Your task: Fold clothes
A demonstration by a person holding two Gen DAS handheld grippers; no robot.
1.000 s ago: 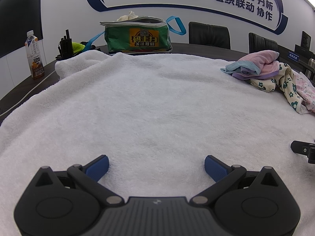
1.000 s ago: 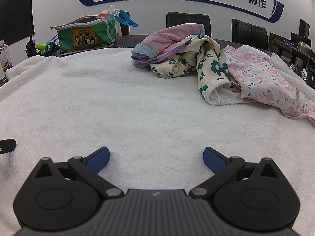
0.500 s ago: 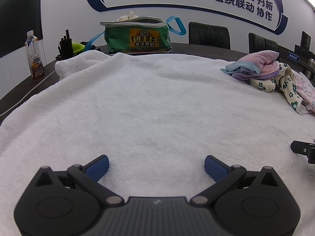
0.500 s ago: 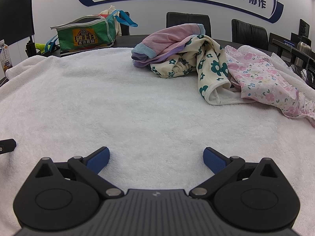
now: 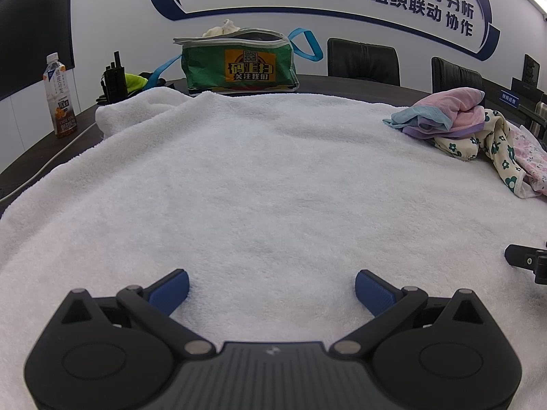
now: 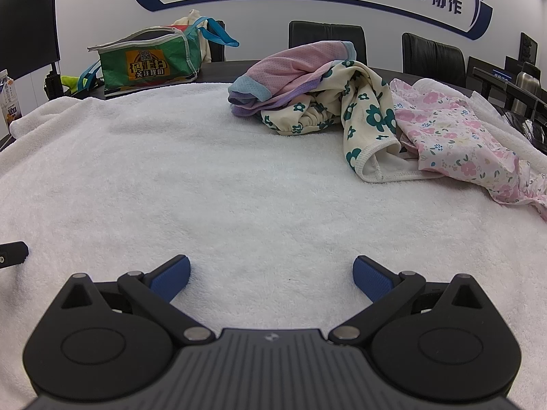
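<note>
A heap of small clothes lies on the white towel (image 6: pixel 205 177) at the far right: a pink and purple mesh piece (image 6: pixel 297 65) on top, a cream garment with green flowers (image 6: pixel 362 116) below it, and a pink floral garment (image 6: pixel 451 140) to the right. In the left wrist view the same heap (image 5: pixel 454 116) sits far off to the right. My left gripper (image 5: pixel 271 288) rests open low over bare towel, holding nothing. My right gripper (image 6: pixel 271 273) is open too, well short of the heap, with nothing between its blue pads.
A green bag (image 5: pixel 239 65) with blue straps stands at the towel's far edge. A drink bottle (image 5: pixel 59 102) and a black radio (image 5: pixel 114 78) stand at far left on the dark table. Black chairs (image 6: pixel 326 42) line the wall. The other gripper's black tip (image 5: pixel 526 259) shows at right.
</note>
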